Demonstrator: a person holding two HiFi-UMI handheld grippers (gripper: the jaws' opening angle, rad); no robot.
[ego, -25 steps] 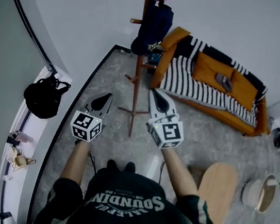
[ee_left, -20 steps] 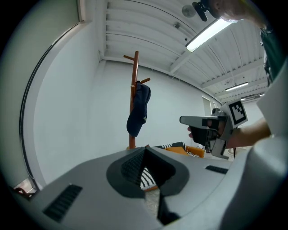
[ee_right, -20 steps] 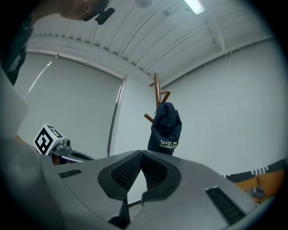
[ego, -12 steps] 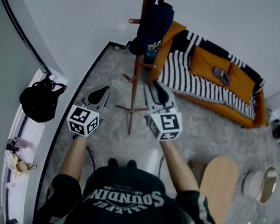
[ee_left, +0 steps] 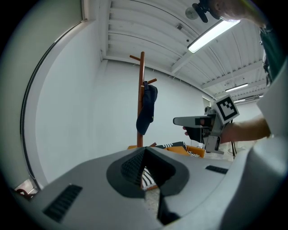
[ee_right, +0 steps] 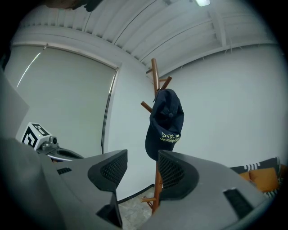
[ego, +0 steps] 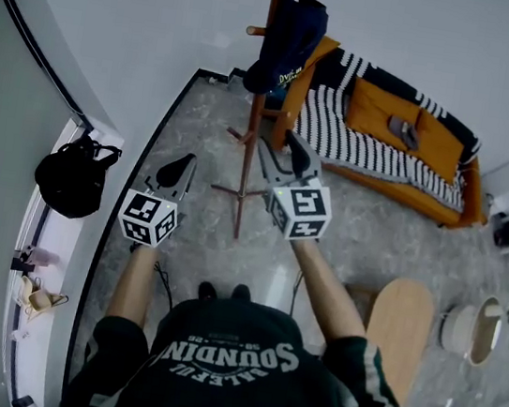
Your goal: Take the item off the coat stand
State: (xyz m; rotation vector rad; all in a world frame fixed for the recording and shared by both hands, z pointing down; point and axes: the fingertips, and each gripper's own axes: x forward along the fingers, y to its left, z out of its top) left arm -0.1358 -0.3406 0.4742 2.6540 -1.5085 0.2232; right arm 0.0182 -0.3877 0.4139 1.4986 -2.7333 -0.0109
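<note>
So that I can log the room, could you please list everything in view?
Brown wooden coat stand: one, brown, by the white wall ahead.
Navy fabric cap with pale lettering: one, navy, hanging high on the stand.
Orange sofa: one, orange, right of the stand.
Black-and-white striped throw: one, draped over the sofa.
Black bag: one, on the white ledge at left.
Pale oval wooden tabletop: one, lower right.
Left hand-held gripper: one, grey, jaws together, empty.
Right hand-held gripper: one, grey, jaws just opening, nothing between them, apart from the cap.
</note>
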